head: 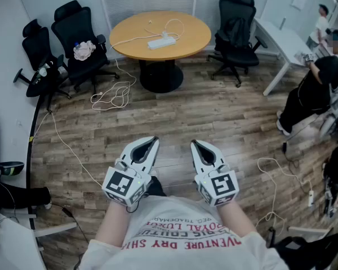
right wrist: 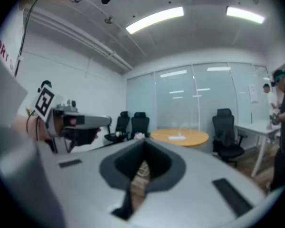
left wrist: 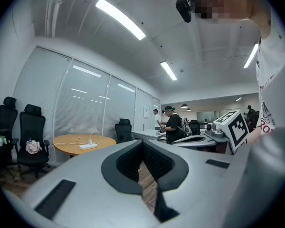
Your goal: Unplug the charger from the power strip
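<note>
Holding both tools close to your chest, you have the left gripper point(head: 154, 140) and the right gripper point(head: 195, 144) side by side, a little apart, aimed across the wooden floor point(head: 214, 117). Each pair of fingers is pressed together with nothing between them. Well beyond the fingertips, straight ahead, stands the round desk point(head: 129, 37). On it lies the white power strip point(head: 161, 41), well apart from either pair of fingers. The charger point(head: 164, 35) looks to be seated upright in the strip, though it is small from where you stand. Its white cable point(head: 177, 24) loops over the desk top on the far side of it. Black office chairs point(head: 73, 32) stand to either side of the desk.
</note>
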`<state>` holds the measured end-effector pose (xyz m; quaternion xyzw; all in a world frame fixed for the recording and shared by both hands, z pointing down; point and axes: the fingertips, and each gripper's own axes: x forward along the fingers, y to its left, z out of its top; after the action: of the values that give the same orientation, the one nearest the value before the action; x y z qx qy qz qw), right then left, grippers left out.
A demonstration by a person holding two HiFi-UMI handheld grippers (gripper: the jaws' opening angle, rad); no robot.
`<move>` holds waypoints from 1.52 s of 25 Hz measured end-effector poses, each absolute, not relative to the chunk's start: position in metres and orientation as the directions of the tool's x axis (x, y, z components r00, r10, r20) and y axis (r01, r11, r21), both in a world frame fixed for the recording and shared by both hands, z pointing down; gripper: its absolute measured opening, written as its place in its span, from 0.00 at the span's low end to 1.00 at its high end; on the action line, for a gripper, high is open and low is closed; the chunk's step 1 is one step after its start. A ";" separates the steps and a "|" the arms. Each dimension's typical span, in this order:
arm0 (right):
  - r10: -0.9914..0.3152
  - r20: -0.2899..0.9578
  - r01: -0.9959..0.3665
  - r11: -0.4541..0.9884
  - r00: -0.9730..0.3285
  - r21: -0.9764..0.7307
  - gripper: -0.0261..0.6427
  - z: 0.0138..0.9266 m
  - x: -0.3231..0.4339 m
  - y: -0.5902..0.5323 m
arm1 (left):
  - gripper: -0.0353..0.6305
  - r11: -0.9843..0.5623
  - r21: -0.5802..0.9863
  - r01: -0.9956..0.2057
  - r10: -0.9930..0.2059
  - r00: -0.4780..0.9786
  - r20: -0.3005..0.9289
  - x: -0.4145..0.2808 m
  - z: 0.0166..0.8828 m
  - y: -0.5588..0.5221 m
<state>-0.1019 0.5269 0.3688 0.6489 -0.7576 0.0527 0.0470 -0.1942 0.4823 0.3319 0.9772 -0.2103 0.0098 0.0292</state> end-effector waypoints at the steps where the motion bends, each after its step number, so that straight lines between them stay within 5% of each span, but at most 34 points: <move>1: -0.978 0.142 -0.988 0.154 -0.156 -0.019 0.08 0.370 -0.102 0.527 | 0.10 -0.911 0.051 -0.410 -0.409 0.912 0.031 -0.193 0.332 0.483; 20: -0.977 0.167 -0.988 0.111 -0.129 -0.109 0.08 0.390 -0.094 0.493 | 0.10 -0.918 0.069 -0.390 -0.385 0.920 0.073 -0.189 0.349 0.447; 38: -0.973 0.215 -0.993 0.062 -0.082 -0.099 0.08 0.395 -0.099 0.283 | 0.10 -0.909 0.115 -0.401 -0.396 0.916 0.065 -0.206 0.354 0.228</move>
<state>-0.0990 0.2830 0.3948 0.6759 -0.7273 0.1102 0.0455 -0.2065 0.2275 0.3536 0.9768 -0.2039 0.0201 0.0632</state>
